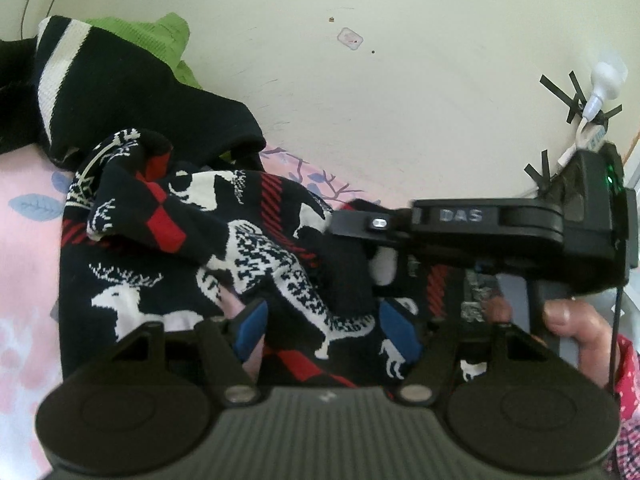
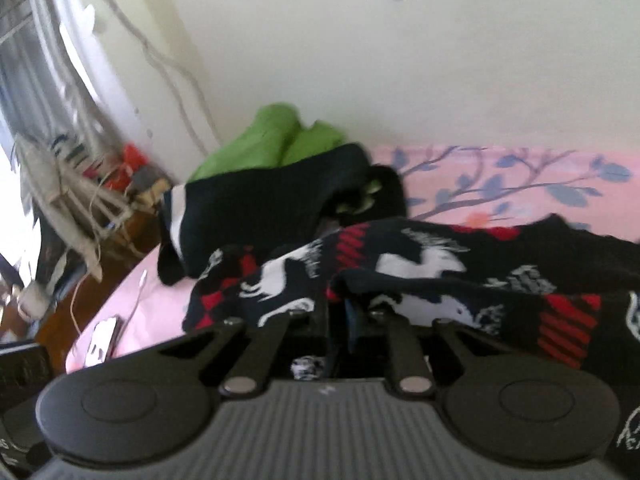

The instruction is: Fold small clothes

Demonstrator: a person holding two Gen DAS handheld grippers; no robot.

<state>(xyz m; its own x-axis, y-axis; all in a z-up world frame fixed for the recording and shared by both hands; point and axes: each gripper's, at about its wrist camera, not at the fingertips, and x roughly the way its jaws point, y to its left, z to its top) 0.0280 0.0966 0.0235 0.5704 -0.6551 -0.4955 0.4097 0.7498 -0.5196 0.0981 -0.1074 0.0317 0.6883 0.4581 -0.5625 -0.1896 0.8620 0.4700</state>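
A dark navy knit garment with white reindeer and red checks (image 1: 224, 248) lies crumpled on the pink floral bed sheet (image 1: 28, 216). My left gripper (image 1: 326, 324) is open, its blue pads (image 1: 252, 328) wide apart over the garment, which lies between them. My right gripper reaches in from the right in the left wrist view (image 1: 360, 222), its tips on the garment. In the right wrist view my right gripper (image 2: 340, 312) is shut on a fold of the same garment (image 2: 440, 272), which drapes over the fingers.
A navy garment with a white stripe (image 1: 100, 80) and a green garment (image 1: 168, 36) lie piled at the back by the cream wall (image 1: 360, 80). A phone with a cable (image 2: 104, 336) lies at the bed's left edge, with cluttered furniture (image 2: 80, 184) beyond.
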